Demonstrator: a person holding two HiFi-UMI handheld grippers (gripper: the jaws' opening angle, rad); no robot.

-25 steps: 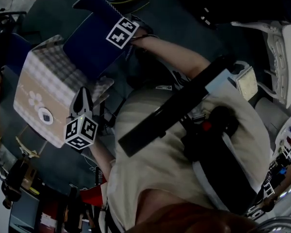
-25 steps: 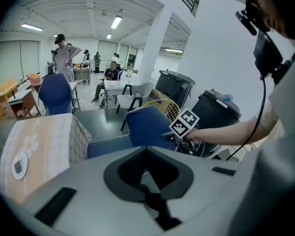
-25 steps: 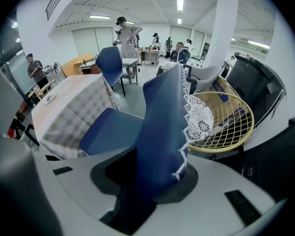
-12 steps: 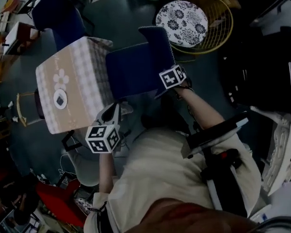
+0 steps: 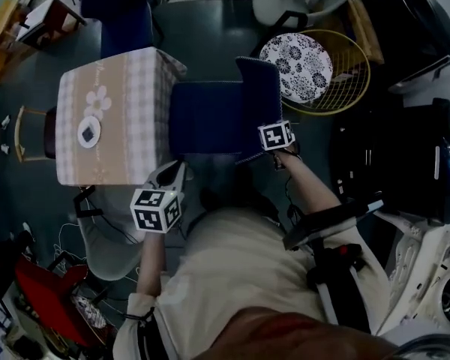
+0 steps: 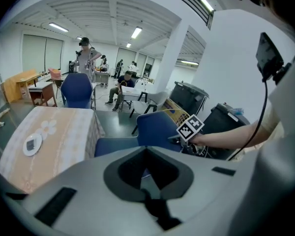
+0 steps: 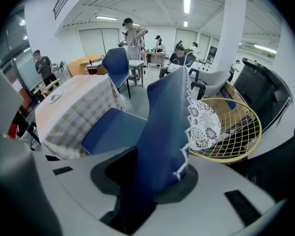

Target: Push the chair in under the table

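Gripping the backrest of one blue chair (image 5: 206, 118), the right tool (image 7: 152, 186) faces one table (image 5: 135, 122); left tool (image 6: 146, 193) sits closed.

Head view looks steeply down from above; gripper views look outward, the right very near the chair (image 5: 206, 118); all share chair and table (image 5: 135, 96).

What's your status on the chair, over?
Right gripper shut on chair backrest; left gripper shut, empty. Seat at table edge, mostly out. Nothing seen blocking.
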